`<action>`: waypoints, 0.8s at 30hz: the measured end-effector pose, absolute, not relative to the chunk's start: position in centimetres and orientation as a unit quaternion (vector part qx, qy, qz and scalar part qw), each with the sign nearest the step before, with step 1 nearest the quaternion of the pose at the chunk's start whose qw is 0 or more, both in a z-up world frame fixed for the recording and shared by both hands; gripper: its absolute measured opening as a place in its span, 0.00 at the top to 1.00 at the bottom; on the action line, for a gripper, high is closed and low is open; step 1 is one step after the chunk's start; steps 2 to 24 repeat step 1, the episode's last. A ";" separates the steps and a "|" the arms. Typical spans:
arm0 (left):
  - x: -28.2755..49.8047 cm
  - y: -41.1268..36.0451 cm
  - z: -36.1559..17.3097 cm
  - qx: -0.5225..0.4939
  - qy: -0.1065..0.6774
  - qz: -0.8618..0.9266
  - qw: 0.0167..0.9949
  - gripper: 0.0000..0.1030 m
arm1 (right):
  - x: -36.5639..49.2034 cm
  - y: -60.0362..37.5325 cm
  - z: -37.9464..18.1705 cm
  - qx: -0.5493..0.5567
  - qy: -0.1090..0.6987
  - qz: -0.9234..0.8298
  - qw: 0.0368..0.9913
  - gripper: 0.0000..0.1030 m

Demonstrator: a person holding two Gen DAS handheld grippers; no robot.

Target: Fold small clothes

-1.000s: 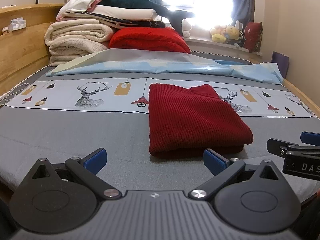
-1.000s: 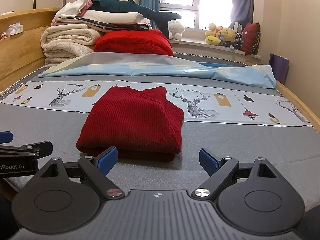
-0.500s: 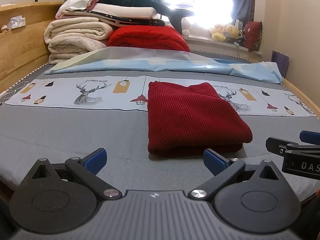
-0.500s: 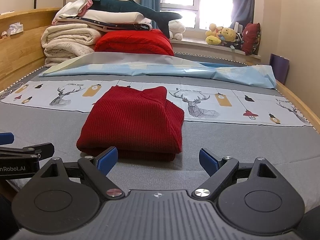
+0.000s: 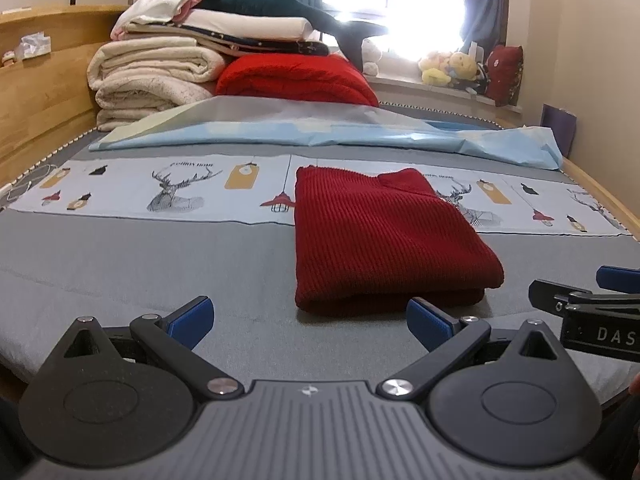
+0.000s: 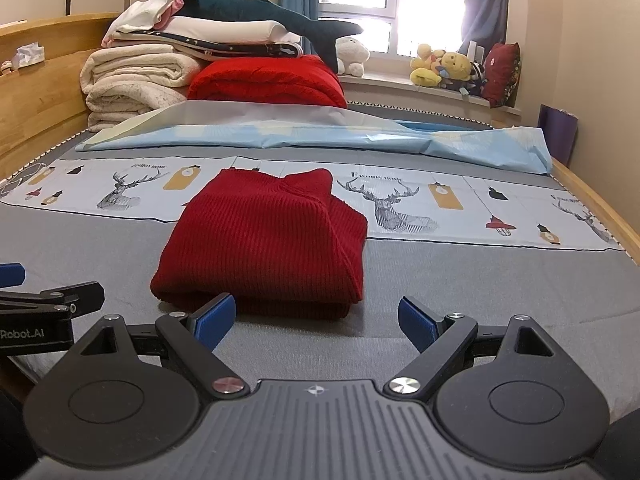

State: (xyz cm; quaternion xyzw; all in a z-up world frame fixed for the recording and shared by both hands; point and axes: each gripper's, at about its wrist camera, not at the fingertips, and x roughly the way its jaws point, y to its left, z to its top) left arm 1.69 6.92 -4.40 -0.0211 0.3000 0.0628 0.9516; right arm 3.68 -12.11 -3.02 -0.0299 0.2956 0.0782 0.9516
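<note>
Your left claw (image 5: 308, 318) and right claw (image 6: 316, 318) hover side by side over the near edge of the bed (image 5: 120, 264), both released, blue pads (image 5: 190, 316) spread wide and grasping nothing. Just beyond their tips lies the red knit sweater (image 5: 380, 236), folded into a thick rectangle on the grey sheet, its far end reaching the deer-print cloth (image 5: 180, 190). Behind it stretches a crumpled pale blue sheet (image 5: 320, 134). Farther back, a red quilt (image 6: 268, 80) and folded cream blankets (image 6: 132, 80) are stacked by the wooden headboard (image 6: 36, 92), with plush toys (image 6: 444, 68) lining the windowsill.
</note>
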 end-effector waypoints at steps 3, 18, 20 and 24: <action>1.6 6.9 -4.4 -0.020 0.300 0.063 0.952 0.01 | 3.7 -12.1 -3.1 -0.030 0.296 0.079 0.952 0.13; 1.6 6.9 -4.4 -0.020 0.300 0.063 0.952 0.01 | 3.7 -12.1 -3.1 -0.030 0.296 0.079 0.952 0.13; 1.6 6.9 -4.4 -0.020 0.300 0.063 0.952 0.01 | 3.7 -12.1 -3.1 -0.030 0.296 0.079 0.952 0.13; 1.6 6.9 -4.4 -0.020 0.300 0.063 0.952 0.01 | 3.7 -12.1 -3.1 -0.030 0.296 0.079 0.952 0.13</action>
